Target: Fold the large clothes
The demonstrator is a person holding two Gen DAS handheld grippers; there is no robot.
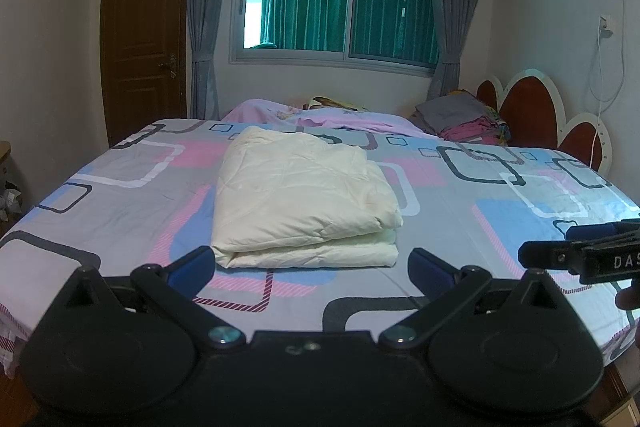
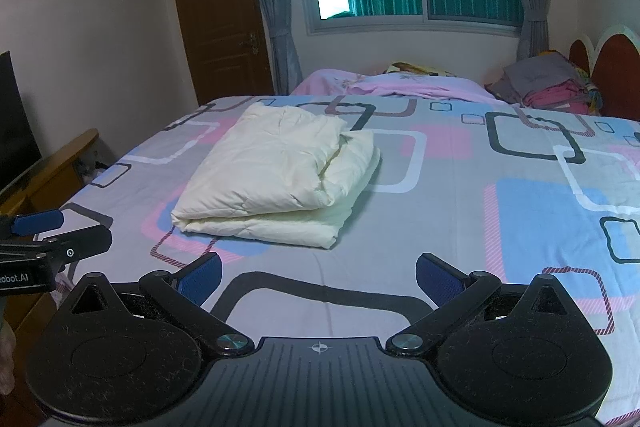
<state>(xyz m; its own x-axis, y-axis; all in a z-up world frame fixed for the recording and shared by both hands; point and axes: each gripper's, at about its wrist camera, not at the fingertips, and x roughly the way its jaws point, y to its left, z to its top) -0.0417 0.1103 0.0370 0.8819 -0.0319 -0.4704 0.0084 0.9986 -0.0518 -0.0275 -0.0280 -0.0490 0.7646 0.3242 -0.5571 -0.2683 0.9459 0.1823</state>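
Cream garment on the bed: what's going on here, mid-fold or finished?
A person holds a two-finger tool in each hand over a patterned bed. The cream garment lies folded into a compact, layered bundle on the sheet. The left tool and right tool both stand open with nothing between their fingers, short of the bundle and not touching it. It looks folded; whether another fold is planned can't be told.

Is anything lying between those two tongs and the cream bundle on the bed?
Nothing visible. Only bare patterned bedsheet lies between the open left tongs, the open right tongs and the folded cream garment.
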